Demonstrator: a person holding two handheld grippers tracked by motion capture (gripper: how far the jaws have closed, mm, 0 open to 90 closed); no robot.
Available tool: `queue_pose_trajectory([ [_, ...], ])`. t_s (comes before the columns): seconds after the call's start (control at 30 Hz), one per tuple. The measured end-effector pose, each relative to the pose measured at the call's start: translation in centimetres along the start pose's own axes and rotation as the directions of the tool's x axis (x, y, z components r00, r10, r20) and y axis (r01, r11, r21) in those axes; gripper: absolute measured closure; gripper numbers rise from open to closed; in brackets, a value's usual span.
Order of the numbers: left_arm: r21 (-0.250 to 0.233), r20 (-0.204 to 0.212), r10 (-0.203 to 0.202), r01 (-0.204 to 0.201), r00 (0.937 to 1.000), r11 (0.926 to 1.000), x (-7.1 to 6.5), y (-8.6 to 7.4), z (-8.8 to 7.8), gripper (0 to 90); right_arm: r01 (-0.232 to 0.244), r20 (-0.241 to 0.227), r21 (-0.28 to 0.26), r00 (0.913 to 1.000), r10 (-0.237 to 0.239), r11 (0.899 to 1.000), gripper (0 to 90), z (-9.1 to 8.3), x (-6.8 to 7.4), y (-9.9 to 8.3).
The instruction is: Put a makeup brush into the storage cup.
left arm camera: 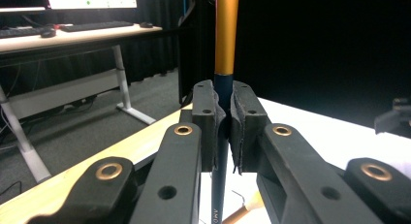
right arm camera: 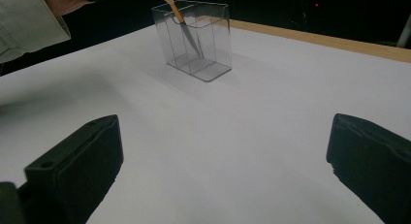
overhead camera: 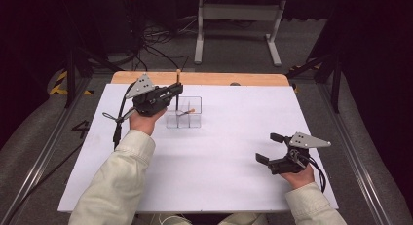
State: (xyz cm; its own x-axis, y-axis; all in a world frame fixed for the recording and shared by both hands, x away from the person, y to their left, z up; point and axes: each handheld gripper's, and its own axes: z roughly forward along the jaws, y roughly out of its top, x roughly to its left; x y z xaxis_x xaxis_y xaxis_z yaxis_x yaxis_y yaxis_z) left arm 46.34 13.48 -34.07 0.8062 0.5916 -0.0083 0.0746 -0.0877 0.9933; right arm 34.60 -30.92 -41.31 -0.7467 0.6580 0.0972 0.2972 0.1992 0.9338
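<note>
My left gripper is shut on an upright pen-like stick, orange above and dark blue below, at the left rim of a clear divided holder. In the left gripper view the pads pinch the stick's dark part and its orange part rises overhead. A second orange-handled tool leans inside the holder, and the right gripper view shows it with its dark tip down in the holder. My right gripper rests open near the table's right front, with nothing between its jaws.
A white sheet covers the table, with a wooden strip along its far edge. Beyond the table stand a white desk frame and floor cables. A desk with a keyboard is behind the left gripper.
</note>
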Motion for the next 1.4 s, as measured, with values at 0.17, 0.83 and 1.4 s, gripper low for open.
queue_pose_trajectory([
  [0.17,-0.015,-0.016,-0.004,0.003,0.9999,0.9999,0.2,-0.3,0.5,82.4,0.001,-0.002,0.001,1.0,-0.001,1.0,0.0,0.0,0.0,0.0],
  [0.83,-0.043,-0.055,-0.043,0.041,0.9976,0.9983,0.8,-1.6,2.2,82.4,0.0,-0.015,-0.006,0.9999,0.0,1.0,0.0,-0.1,-0.1,0.0],
  [1.4,-0.039,-0.072,-0.045,0.043,0.9964,0.9983,1.2,-3.1,2.9,82.3,-0.006,-0.025,-0.018,0.9997,0.006,1.0,0.1,-0.3,0.0,0.0],
])
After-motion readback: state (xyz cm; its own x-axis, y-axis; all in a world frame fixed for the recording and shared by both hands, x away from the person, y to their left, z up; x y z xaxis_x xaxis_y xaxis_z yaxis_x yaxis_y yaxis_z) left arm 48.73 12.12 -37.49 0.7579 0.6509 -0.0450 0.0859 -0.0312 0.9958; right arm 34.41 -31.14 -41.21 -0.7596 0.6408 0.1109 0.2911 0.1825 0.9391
